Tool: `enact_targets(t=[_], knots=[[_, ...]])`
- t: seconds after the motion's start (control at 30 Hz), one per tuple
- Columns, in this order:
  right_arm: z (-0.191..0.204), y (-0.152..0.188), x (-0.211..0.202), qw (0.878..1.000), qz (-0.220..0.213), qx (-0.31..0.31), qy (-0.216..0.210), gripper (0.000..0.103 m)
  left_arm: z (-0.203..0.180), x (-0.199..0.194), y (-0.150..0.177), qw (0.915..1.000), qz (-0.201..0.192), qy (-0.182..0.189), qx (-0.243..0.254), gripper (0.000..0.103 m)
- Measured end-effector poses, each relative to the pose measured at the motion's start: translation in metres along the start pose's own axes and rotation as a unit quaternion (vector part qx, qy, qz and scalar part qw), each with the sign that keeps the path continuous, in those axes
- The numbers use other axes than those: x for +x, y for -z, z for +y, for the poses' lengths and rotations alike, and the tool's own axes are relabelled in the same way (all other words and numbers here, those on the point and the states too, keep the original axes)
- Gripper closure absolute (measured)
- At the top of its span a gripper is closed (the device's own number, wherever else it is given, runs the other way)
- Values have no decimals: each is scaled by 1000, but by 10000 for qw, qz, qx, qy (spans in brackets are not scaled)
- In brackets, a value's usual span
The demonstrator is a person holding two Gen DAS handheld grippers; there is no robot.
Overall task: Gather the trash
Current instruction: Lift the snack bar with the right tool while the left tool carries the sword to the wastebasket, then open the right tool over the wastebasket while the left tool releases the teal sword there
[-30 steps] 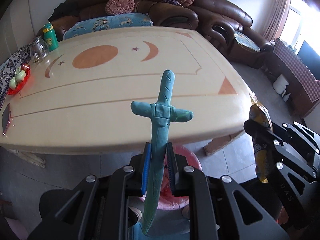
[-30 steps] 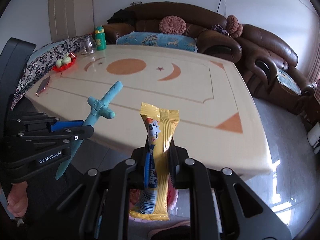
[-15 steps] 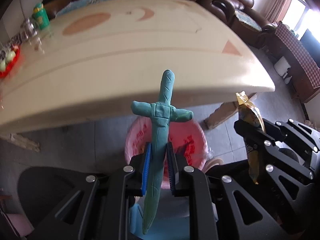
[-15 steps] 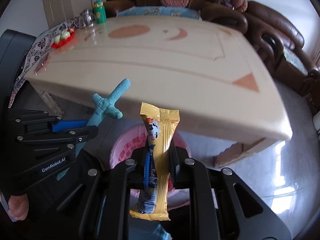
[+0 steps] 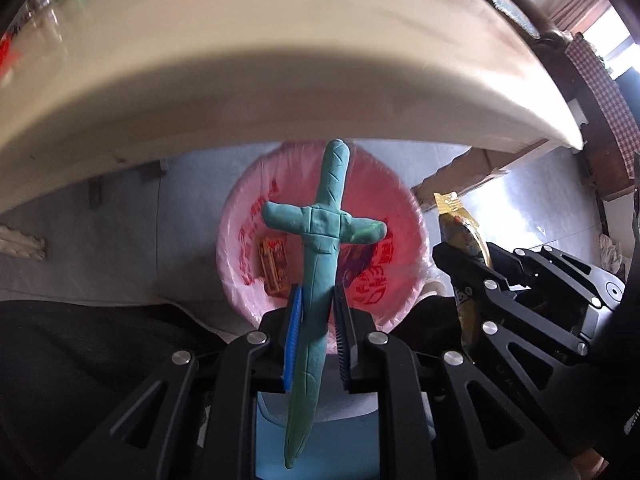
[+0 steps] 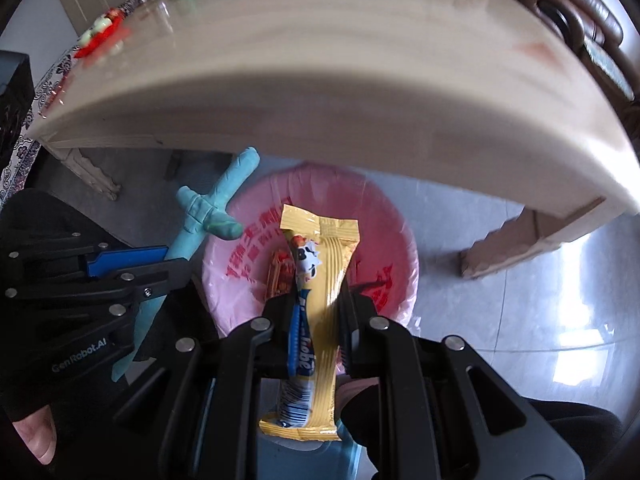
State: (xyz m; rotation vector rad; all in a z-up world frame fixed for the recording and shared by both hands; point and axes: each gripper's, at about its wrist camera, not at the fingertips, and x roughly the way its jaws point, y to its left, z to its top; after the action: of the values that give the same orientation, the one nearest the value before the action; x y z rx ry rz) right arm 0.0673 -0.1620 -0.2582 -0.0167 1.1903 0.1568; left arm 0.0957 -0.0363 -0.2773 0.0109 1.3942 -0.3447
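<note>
Both jaws are clamped, left gripper (image 5: 316,336) on the clay sword (image 5: 320,264), right gripper (image 6: 318,332) on the snack wrapper (image 6: 320,300); I'd centre each over the pink bin (image 6: 384,216) before releasing.

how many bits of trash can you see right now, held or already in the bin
3: a teal clay sword in the left claw, a yellow snack wrapper in the right claw, a red packet inside the pink bin. More may be hidden.

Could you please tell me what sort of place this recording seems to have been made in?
Most likely a home living room: a brown leather sofa stands behind a large cream table, the floor is glossy grey tile, and a pink-lined trash bin sits under the table's edge.
</note>
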Motion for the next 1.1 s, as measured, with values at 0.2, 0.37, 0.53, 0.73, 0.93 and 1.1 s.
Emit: enact_targets(t=[0.2,0.37,0.53,0.73,0.93,1.1], knots=[[-7,3,40,9993,381,53,-30,87,5,41,-5,9992,297,101,-234,87],[-9,5,69,9975,694,153,-62,87,9,74,-9,9976,540,203,-378,87],[-16,-1,93,9951,945,274,-103,87,24,106,-19,9932,854,270,-738,87],[-14,-8,115,9931,1141,261,-118,87,29,123,-28,9896,994,359,-974,87],[-18,-8,125,9918,1243,265,-94,87,30,129,-31,9873,1114,396,-1060,87],[-19,-7,135,9899,1378,317,-95,87,39,137,-34,9836,1197,397,-1286,87]])
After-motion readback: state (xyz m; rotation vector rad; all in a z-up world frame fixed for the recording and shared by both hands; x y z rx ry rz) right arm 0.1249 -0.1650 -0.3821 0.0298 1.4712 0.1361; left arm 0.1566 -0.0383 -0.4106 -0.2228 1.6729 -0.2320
